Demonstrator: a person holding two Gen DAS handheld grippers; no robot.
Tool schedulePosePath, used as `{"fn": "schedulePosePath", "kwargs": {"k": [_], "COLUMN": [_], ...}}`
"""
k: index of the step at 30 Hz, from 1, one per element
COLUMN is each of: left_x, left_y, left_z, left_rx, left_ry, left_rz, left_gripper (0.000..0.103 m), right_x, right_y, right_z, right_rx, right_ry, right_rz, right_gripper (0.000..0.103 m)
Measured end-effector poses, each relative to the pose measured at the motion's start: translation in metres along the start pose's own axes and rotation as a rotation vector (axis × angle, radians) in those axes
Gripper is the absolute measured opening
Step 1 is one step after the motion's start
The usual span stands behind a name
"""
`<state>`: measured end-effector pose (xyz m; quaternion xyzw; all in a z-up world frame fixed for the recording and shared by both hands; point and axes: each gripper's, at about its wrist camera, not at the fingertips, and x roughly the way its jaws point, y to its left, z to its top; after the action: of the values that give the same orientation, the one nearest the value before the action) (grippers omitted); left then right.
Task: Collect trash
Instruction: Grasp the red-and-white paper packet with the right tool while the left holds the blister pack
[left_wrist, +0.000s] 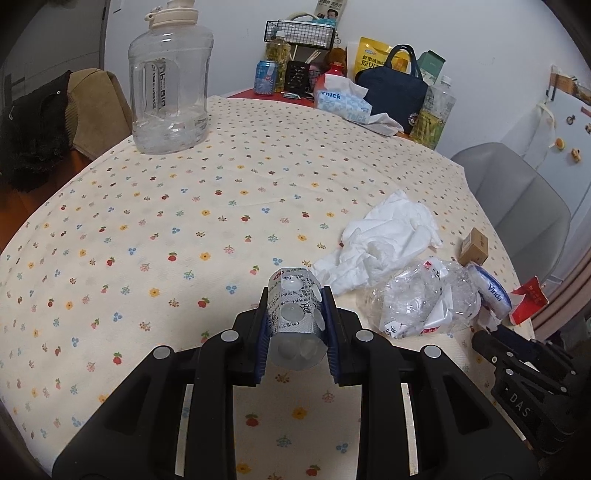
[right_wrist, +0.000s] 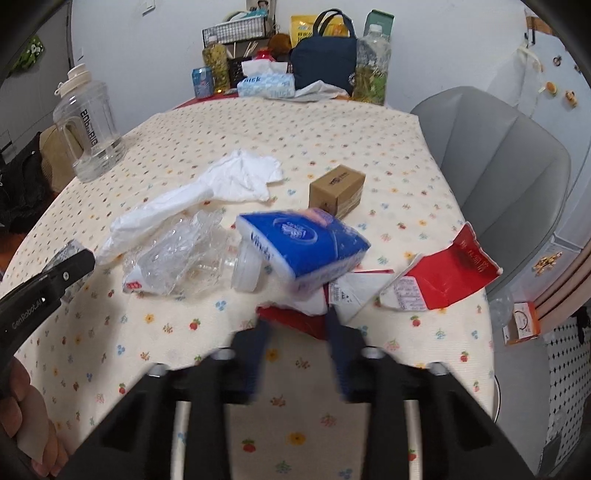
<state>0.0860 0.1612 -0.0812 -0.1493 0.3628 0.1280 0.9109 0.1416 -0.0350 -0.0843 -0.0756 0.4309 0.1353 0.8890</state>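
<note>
Floral tablecloth; left hand-held gripper clamps blister pack, long axis pointing forward; right hand-held gripper grips blue tissue pack.

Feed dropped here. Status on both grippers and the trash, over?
Left gripper shut on blister pack. Right gripper gripping blue tissue pack. Crushed bottle, crumpled tissue, red wrapper loose on table.

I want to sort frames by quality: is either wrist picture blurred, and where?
Left wrist view: sharp; the blister pack between the fingers reads clearly. Right wrist view: motion blur smears the right gripper and the blue Vinda tissue pack; the far table edge stays clearer.
</note>
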Motion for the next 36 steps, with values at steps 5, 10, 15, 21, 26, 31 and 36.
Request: {"fn": "schedulePosePath", "kwargs": {"k": [5, 10, 15, 21, 26, 31, 36], "left_x": [-0.003, -0.008, -0.018, -0.032, -0.041, -0.047, -0.049], "left_y": [-0.003, -0.009, -0.015, -0.025, -0.041, -0.059, -0.081], "left_z": [-0.002, -0.005, -0.008, -0.01, -0.011, -0.012, -0.015], "left_rx": [0.002, 0.017, 0.028, 0.047, 0.076, 0.105, 0.145], "left_ry": [-0.008, -0.015, -0.031, -0.05, -0.064, -0.068, -0.069], "left_rz": [-0.007, -0.019, -0.032, -0.051, -0.068, -0.087, -0.112], "left_gripper": [0.026, 0.026, 0.026, 0.026, 0.026, 0.026, 0.026], "right_x": [-0.008, -0.021, -0.037, -0.056, -0.07, -0.081, -0.088], "right_y": [0.0, 0.001, -0.002, -0.01, -0.021, -0.035, -0.053], "right_z": [-0.004, -0.013, -0.021, -0.025, -0.027, -0.029, -0.031], "right_rx": [0.004, 0.008, 0.021, 0.036, 0.054, 0.079, 0.111], "right_ry": [-0.003, -0.014, -0.032, -0.063, -0.089, -0.111, -0.123], "right_rz": [0.043, 0.068, 0.078, 0.079, 0.079, 0.069, 0.05], "right_gripper": [0.012, 0.012, 0.011, 0.011, 0.011, 0.011, 0.011]}}
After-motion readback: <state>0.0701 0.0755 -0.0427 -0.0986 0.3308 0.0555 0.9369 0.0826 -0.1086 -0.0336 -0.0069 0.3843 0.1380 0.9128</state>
